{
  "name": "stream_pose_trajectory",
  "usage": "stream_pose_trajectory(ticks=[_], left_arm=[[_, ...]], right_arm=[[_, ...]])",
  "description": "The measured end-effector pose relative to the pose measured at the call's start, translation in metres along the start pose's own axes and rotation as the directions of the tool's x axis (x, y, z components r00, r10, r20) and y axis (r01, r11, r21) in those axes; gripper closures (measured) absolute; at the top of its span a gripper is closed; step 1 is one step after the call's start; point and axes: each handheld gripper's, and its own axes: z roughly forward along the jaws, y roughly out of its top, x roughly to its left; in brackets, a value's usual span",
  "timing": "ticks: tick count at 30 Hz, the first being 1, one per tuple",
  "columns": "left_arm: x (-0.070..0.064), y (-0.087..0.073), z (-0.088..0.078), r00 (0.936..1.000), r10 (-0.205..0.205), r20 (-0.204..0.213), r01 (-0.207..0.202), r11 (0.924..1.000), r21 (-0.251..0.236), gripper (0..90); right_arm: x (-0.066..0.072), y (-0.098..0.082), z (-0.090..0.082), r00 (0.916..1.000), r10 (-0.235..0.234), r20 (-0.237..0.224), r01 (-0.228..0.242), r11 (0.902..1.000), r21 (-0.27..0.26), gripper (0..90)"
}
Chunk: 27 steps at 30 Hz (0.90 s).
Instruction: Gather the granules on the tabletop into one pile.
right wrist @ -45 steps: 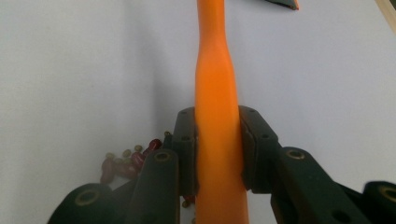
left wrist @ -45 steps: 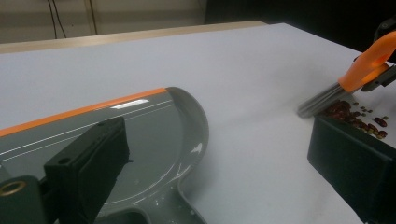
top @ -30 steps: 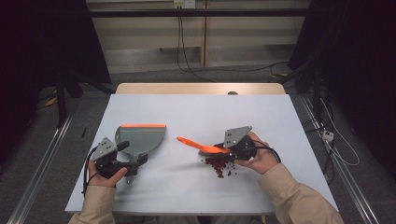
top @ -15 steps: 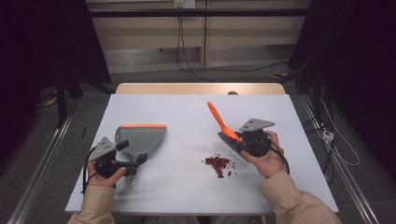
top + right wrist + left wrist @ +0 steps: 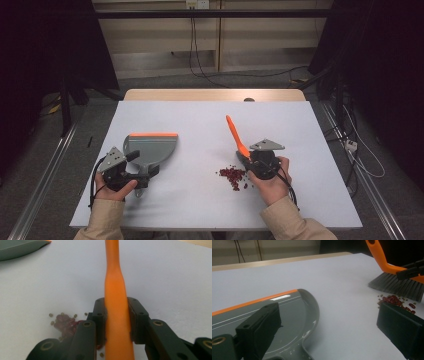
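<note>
As seen from the high view, the right tool [image 5: 248, 161] pinches the orange-handled grey-bristled brush [image 5: 235, 136] just right of the red bean pile [image 5: 234, 176]; the grey plastic dustpan [image 5: 150, 148] lies well left. Left gripper view: left tool's [image 5: 332, 327] jaws spread, with the pan's handle hidden, so grip uncertain. Right gripper view: jaws clamp the handle; sweep low toward the pan, bristles flat.

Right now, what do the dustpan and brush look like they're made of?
Dustpan: grey, glossy, likely hard plastic, with light glints on its tray; its orange lip may be rubber. Brush: smooth orange handle, plastic-looking, with fine grey bristles, probably synthetic.
</note>
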Motion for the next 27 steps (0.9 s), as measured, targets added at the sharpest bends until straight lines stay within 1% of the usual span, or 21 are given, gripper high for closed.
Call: stream_pose_trajectory(ticks=[1, 3, 4, 5, 6, 7, 10, 11, 12, 15, 17, 18, 20, 22, 25, 27], left_arm=[[0.0, 0.0, 0.0, 1.0, 0.0, 0.0, 0.0, 1.0, 0.001, 5.2], [0.0, 0.0, 0.0, 1.0, 0.0, 0.0, 0.0, 1.0, 0.0, 5.2], [0.0, 0.0, 0.0, 1.0, 0.001, 0.001, -0.001, 1.0, 0.0, 5.2], [0.0, 0.0, 0.0, 1.0, 0.0, 0.001, 0.0, 1.0, 0.0, 5.2], [0.0, 0.0, 0.0, 1.0, 0.002, 0.001, -0.002, 1.0, 0.002, 5.2], [0.0, 0.0, 0.0, 1.0, 0.002, 0.002, -0.002, 1.0, 0.0, 5.2], [0.0, 0.0, 0.0, 1.0, -0.002, 0.0, 0.002, 1.0, -0.002, 5.2], [0.001, 0.0, 0.0, 1.0, 0.0, 0.0, 0.0, 1.0, 0.0, 5.2], [0.001, 0.0, 0.0, 1.0, 0.0, 0.001, 0.0, 1.0, 0.0, 5.2], [0.001, 0.0, -0.001, 1.0, 0.0, 0.0, 0.0, 1.0, -0.002, 5.2], [0.001, 0.0, -0.001, 1.0, -0.001, -0.001, 0.001, 1.0, -0.003, 5.2], [0.001, 0.0, -0.001, 1.0, -0.002, -0.001, 0.002, 1.0, -0.003, 5.2], [0.001, 0.0, -0.001, 1.0, -0.004, -0.002, 0.004, 1.0, -0.003, 5.2], [0.001, 0.0, -0.001, 1.0, -0.004, -0.003, 0.004, 1.0, -0.003, 5.2], [0.001, 0.0, -0.001, 1.0, -0.003, -0.002, 0.003, 1.0, -0.003, 5.2], [0.001, 0.0, -0.001, 1.0, -0.001, -0.002, 0.001, 1.0, -0.001, 5.2]], right_arm=[[0.002, 0.001, 0.001, 1.0, 0.001, 0.001, -0.001, 1.0, 0.001, 70.9], [0.005, 0.003, 0.003, 0.9994, 0.035, -0.004, -0.035, 0.9994, -0.002, 70.9], [0.006, 0.004, 0.004, 0.9984, 0.054, -0.017, -0.054, 0.9985, -0.004, 70.9], [0.007, 0.004, 0.004, 0.9977, 0.064, -0.021, -0.064, 0.9979, -0.004, 70.9], [0.01, 0.005, 0.005, 0.9979, 0.063, -0.014, -0.063, 0.998, -0.004, 71.0], [0.012, 0.006, 0.007, 0.9986, 0.053, -0.009, -0.053, 0.9986, -0.004, 70.9], [0.015, 0.008, 0.009, 0.9982, 0.06, -0.004, -0.06, 0.9981, -0.009, 70.9], [0.015, 0.009, 0.01, 0.9972, 0.073, -0.01, -0.074, 0.9972, -0.012, 70.9], [0.017, 0.009, 0.011, 0.9971, 0.076, -0.013, -0.076, 0.9971, -0.011, 70.9], [0.02, 0.01, 0.011, 0.9971, 0.074, -0.02, -0.074, 0.9971, -0.019, 71.0], [0.021, 0.011, 0.011, 0.9976, 0.067, -0.015, -0.068, 0.9975, -0.022, 71.0], [0.021, 0.011, 0.011, 0.9968, 0.076, -0.024, -0.077, 0.9967, -0.025, 71.0], [0.019, 0.011, 0.009, 0.9967, 0.076, -0.028, -0.077, 0.9966, -0.029, 71.0], [0.017, 0.011, 0.007, 0.9954, 0.089, -0.036, -0.091, 0.9951, -0.04, 71.0], [0.013, 0.013, 0.003, 0.996, 0.082, -0.035, -0.084, 0.995, -0.053, 71.0], [0.008, 0.014, 0.001, 0.9943, 0.093, -0.054, -0.096, 0.9934, -0.063, 71.0]])
